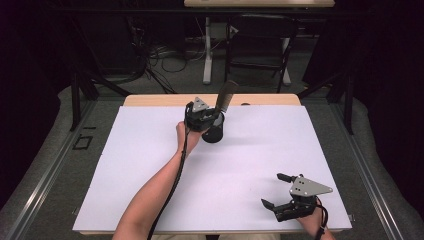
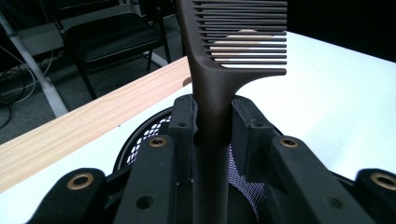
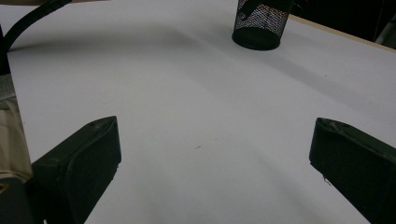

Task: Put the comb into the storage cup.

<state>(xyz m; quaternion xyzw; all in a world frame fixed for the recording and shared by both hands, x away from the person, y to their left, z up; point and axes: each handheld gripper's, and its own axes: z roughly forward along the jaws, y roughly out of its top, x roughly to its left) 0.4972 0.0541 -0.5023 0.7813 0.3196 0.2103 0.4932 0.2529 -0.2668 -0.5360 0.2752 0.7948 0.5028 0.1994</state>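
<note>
Clamped on the comb's (image 2: pixel 212 107) handle, the left gripper (image 1: pixel 205 119) sits directly over the mesh cup (image 1: pixel 214 134), which stands near the far edge of the white table (image 1: pixel 150 165) and serves as the landmark for everything else. In the left gripper view the two black pads (image 2: pixel 183 126) press the dark handle from both sides, with the teeth up and above the cup's rim and the handle's lower end dropping toward the cup's opening. Held upright like that, the comb looks set to go handle-first into the cup, or to be lifted straight out of it; which of the two I cannot tell. Holding it by the neck just under the teeth keeps the long handle free to slide past the mesh wall. The comb leans slightly right of the cup in the high view, so it may need straightening before it sits cleanly. Well to the right of the cup and nearer the person, the right gripper (image 1: pixel 281 196) rests low by the table's near edge, jaws spread wide with nothing between them, apparently parked out of the way while the left hand works.
</note>
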